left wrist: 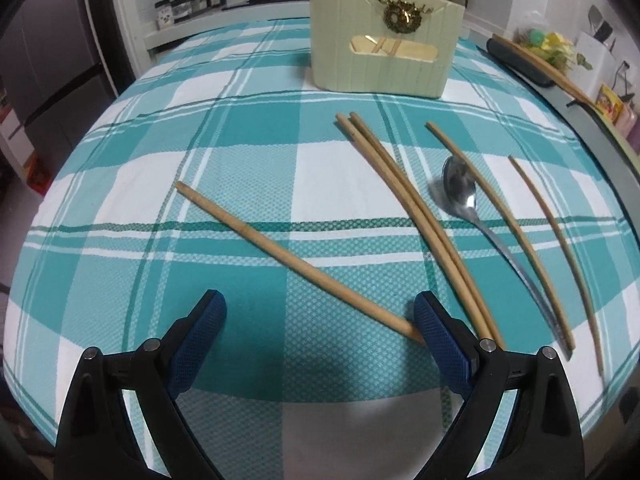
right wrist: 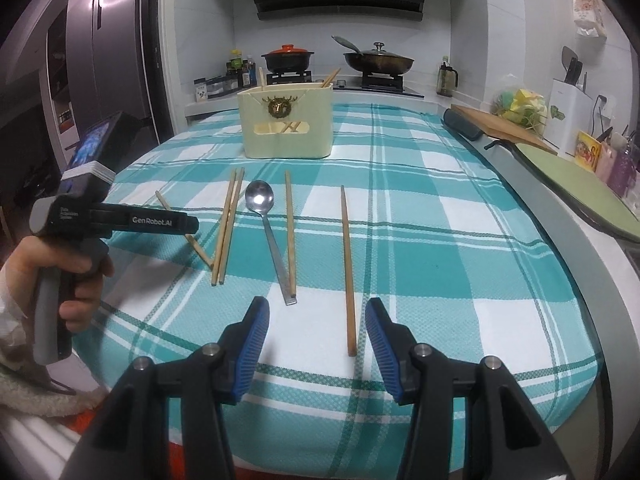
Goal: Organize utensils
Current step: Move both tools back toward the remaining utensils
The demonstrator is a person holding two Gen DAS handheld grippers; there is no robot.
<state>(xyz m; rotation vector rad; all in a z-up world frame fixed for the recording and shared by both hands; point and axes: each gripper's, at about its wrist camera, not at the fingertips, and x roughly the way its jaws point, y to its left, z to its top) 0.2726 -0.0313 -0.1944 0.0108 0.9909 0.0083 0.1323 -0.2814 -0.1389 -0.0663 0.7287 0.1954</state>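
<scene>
From the left wrist we see our left gripper (left wrist: 320, 328) spread wide and empty, the slanted tan wooden chopstick (left wrist: 296, 262) running up-left from beside its right fingertip. From the right wrist, our right gripper (right wrist: 318, 334) is likewise released, a lone straight wooden chopstick (right wrist: 347, 268) lying lengthwise just inside its right finger, the cream slotted utensil holder (right wrist: 286, 124) far ahead.

"GenRobot.AI" on the left gripper (right wrist: 191, 227)

Glossy metal spoon (right wrist: 260, 200); woven cloth (right wrist: 420, 240); wooden chopsticks (right wrist: 228, 224).
</scene>
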